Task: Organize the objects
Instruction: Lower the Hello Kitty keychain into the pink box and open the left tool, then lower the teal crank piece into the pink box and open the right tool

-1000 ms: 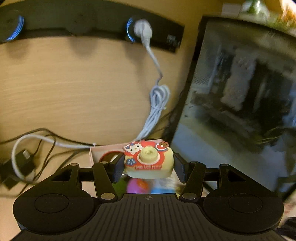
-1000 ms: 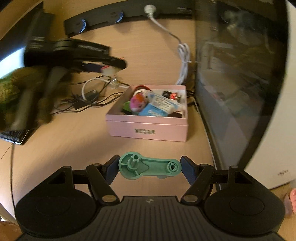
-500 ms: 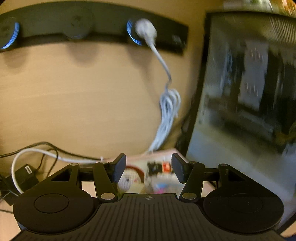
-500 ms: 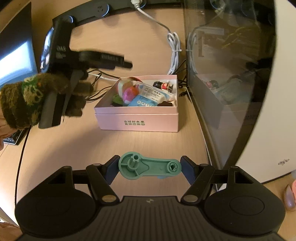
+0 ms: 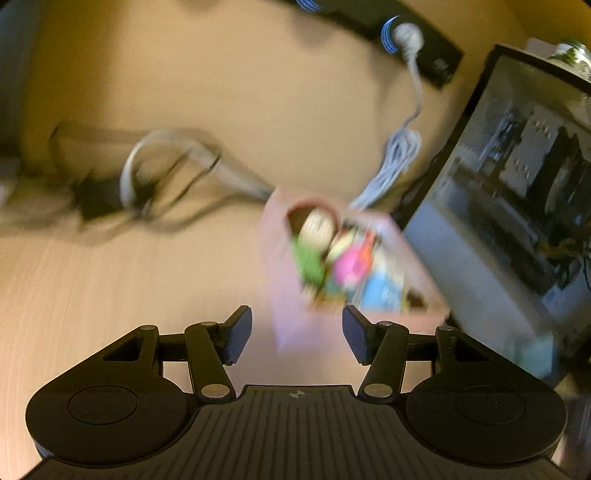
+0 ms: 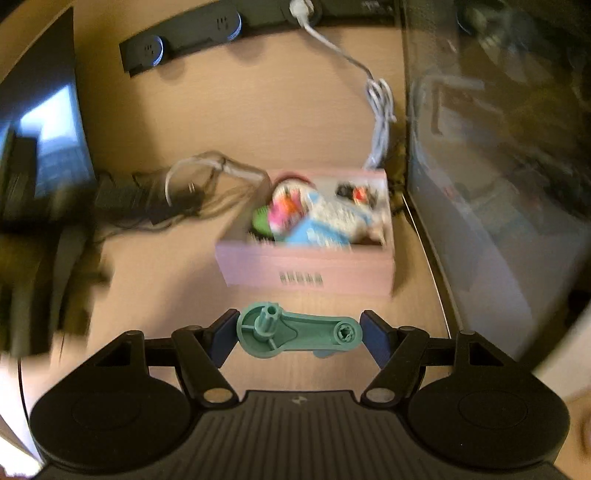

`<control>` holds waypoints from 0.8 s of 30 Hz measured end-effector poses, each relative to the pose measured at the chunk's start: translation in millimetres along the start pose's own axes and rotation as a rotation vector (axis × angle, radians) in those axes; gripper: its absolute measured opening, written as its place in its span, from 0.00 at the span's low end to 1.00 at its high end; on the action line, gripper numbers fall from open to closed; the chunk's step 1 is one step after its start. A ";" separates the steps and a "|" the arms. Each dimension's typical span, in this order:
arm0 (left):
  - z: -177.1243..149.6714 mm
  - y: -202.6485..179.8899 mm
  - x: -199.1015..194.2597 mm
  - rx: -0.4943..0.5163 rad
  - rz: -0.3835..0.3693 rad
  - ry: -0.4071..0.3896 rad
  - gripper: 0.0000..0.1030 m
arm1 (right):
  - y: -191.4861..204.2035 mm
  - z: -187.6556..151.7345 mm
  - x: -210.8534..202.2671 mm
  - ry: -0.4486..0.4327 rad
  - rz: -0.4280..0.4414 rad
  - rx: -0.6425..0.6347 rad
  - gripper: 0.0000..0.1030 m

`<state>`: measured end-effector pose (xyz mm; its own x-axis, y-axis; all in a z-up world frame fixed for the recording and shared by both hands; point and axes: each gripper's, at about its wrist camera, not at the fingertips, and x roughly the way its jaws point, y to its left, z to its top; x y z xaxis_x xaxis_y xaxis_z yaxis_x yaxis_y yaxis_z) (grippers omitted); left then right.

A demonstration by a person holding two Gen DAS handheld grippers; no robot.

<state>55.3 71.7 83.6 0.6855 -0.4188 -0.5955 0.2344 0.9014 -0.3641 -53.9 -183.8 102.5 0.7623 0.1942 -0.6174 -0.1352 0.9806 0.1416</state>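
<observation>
A pink box [image 6: 306, 271] full of small colourful toys stands on the wooden desk; it also shows, blurred, in the left wrist view [image 5: 288, 295]. My right gripper [image 6: 298, 334] is shut on a green plastic crank piece [image 6: 299, 334] and holds it in front of the box's near side. My left gripper [image 5: 297, 334] is open and empty, just in front of the box and to its left.
A glass-sided computer case [image 6: 498, 166] stands right of the box. A black power strip [image 6: 207, 33] with a white plug and coiled cable [image 6: 380, 110] lies at the back. A tangle of cables [image 6: 166, 195] and a monitor [image 6: 40, 122] are at the left.
My left gripper let go of the yellow toy camera over the box, then pulled back and swung left, empty. My right gripper still holds the green crank and has moved nearer to the box.
</observation>
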 end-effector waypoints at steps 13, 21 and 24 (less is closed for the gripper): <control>-64.3 40.0 -39.8 -0.097 0.072 0.094 0.57 | 37.8 99.6 58.4 -0.255 -0.088 -0.039 0.83; -28.6 27.2 -17.7 -0.094 0.017 0.082 0.57 | 41.6 -1.2 68.1 -0.018 -0.094 -0.121 0.83; 0.7 2.8 3.5 -0.014 -0.008 0.057 0.57 | 29.4 -11.3 72.3 0.019 -0.134 -0.128 0.83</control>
<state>58.8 72.8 81.0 0.6435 -0.4319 -0.6320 0.2299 0.8966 -0.3785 -9.9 -140.7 53.3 0.7672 0.0613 -0.6384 -0.1138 0.9926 -0.0414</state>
